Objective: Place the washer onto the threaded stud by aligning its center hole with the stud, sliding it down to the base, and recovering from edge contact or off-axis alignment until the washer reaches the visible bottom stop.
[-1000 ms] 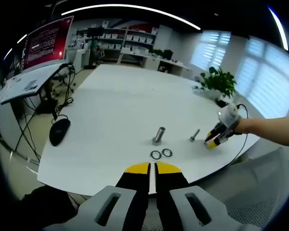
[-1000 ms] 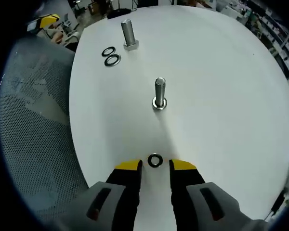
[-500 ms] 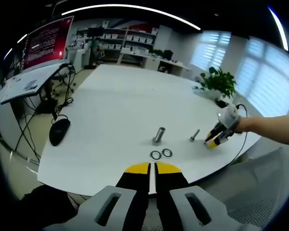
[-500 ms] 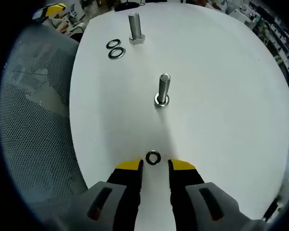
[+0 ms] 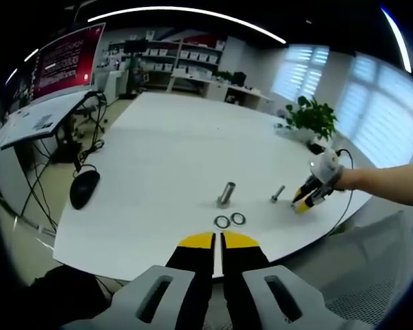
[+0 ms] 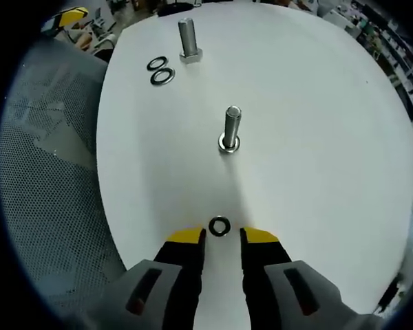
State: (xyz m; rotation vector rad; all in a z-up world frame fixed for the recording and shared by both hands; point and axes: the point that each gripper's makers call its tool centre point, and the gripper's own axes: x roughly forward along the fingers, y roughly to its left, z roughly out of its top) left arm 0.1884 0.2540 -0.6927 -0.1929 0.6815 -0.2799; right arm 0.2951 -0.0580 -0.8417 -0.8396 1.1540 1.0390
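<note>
Since earlier frames we narrowed right gripper [image 6: 219, 236] around small dark metal ring washer [image 6: 219, 226]; fingers parted, not yet gripping. Washer flat on white desk [image 6: 316, 137], well short of upright threaded steel stud [image 6: 230, 130]. Left gripper [image 5: 217, 238] closed, idle. We judge pickup next.

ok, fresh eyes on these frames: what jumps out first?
In the right gripper view, a small dark metal washer lies flat on the white round table, just ahead of the open right gripper. Beyond it stands an upright threaded steel stud; a second bolt with two more washers sits farther off. The left gripper is shut at the table's edge.
</note>
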